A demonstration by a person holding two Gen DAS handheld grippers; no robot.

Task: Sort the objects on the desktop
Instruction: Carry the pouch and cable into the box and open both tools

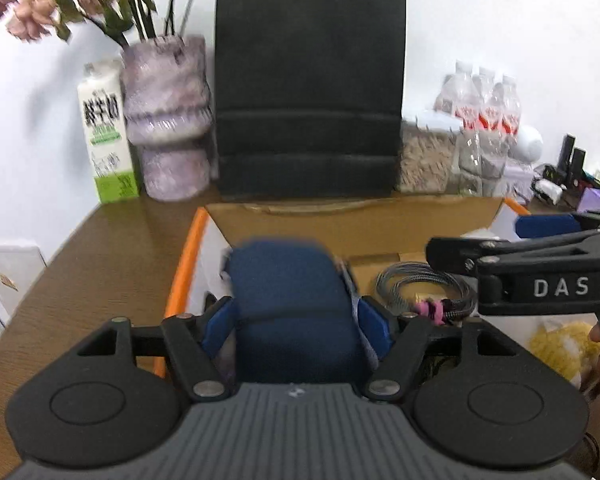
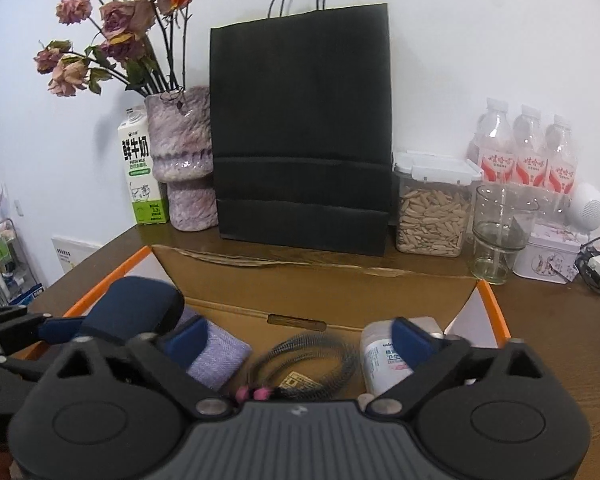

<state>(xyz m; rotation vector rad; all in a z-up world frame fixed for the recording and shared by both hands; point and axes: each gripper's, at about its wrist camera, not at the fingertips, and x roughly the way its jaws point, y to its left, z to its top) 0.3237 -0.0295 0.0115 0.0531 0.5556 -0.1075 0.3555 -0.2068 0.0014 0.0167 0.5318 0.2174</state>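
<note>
**A:** Where is the thing being sorted?

**B:** It is a rounded, dark navy fabric-covered case, clamped between the blue pads of the left gripper. It sits above the open cardboard box with orange-edged flaps, over its left end. In the right wrist view the same case shows at about 9 o'clock, well left of the right gripper.

**A:** How does it lie in the grasp?

**B:** Its long axis runs straight ahead along the fingers, toward 12 o'clock, with the pads pressing its two long sides. A folded lavender woven cloth lies just beside it, lower in the box.

**A:** And the other gripper?

**B:** Spread wide and holding nothing. It hovers over the box, with a coiled grey braided cable with pink connectors below the gap between its fingers and a white labelled plastic bottle by its right finger.

**A:** So what does the next move turn on?

**B:** My guess is the left gripper is the one that counts, since it already has the case. The blur suggests it is in motion; I cannot tell whether lifting or lowering.

**A:** Anything behind?

**B:** At 12 o'clock on the brown wooden tabletop stands a black paper carrier bag, clear of the box.
</note>
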